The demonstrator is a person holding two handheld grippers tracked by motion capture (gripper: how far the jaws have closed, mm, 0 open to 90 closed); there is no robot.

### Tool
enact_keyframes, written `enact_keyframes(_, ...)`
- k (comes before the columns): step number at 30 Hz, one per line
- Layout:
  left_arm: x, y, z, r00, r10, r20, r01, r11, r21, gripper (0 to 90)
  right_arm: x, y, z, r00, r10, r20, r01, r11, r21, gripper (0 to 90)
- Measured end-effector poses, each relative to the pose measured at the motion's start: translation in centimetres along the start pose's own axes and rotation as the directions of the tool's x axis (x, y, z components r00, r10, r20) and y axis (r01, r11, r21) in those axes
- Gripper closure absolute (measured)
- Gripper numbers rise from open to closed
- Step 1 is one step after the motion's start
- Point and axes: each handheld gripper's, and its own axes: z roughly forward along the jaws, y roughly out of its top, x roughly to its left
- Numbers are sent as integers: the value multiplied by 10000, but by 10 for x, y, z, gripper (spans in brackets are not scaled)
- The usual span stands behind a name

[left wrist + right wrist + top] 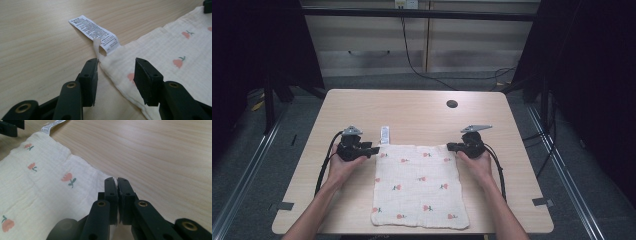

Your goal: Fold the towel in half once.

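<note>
Cloth (419, 185) flat on table (412, 107), near front edge. Right gripper (117, 182) pinched shut on far corner; left gripper (116, 71) half open, straddling corner beside label (96, 31). Next: close left, then lift together.

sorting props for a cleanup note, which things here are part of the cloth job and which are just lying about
In the job:
- cream cloth with flower print
- its care label at the far left corner
- right gripper, shut on the cloth's far right corner
- left gripper, open, jaws astride the far left corner

Just there:
- table
- round cable hole in the tabletop
- black cable on the floor beyond
</note>
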Motion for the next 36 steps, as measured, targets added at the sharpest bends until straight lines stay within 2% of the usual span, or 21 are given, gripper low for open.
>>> enact_keyframes(7,2,-1,5,9994,184,-292,-185,9998,-26,535,3,-1,0,9999,-136,0,136,9999,25,873)
enact_keyframes(9,2,0,9,9991,348,-243,-347,9994,52,535,3,-1,1,9999,-109,14,108,9999,71,873)
enact_keyframes(12,2,-2,15,9993,382,8,-382,9991,204,545,3,-2,2,9998,-205,65,204,9997,141,872)
enact_keyframes(15,3,-3,17,9989,478,-18,-478,9986,238,572,3,-2,0,9997,-174,180,173,9998,57,871)
enact_keyframes(17,2,-4,17,9980,630,-105,-627,9978,232,611,1,-3,-1,9999,-109,102,109,9999,29,871)
enact_keyframes(18,1,-4,17,9973,739,3,-739,9970,230,654,1,-3,-1,9999,-130,71,130,9999,39,871)
enact_keyframes(20,-2,-4,18,9928,1194,-27,-1193,9924,291,718,2,-4,-1,9999,-110,91,110,9999,74,872)
enact_keyframes(23,-9,-4,20,9908,1355,-31,-1354,9903,315,841,4,-4,-1,9999,-154,53,154,9999,58,871)
enact_keyframes(25,-10,-4,19,9896,1431,-159,-1424,9892,360,870,3,-3,-5,9998,-187,76,187,9998,-49,871)
enact_keyframes(30,-7,-4,13,9961,872,142,-873,9962,54,875,1,-2,-12,9999,-81,92,84,9996,-255,872)
enact_keyframes(33,-10,-1,8,9961,879,56,-878,9961,-130,874,3,0,-15,9999,-123,60,125,9991,-413,873)
enact_keyframes(36,-11,2,2,9966,808,188,-800,9959,-415,874,7,4,-19,9996,-296,10,296,9982,-529,873)
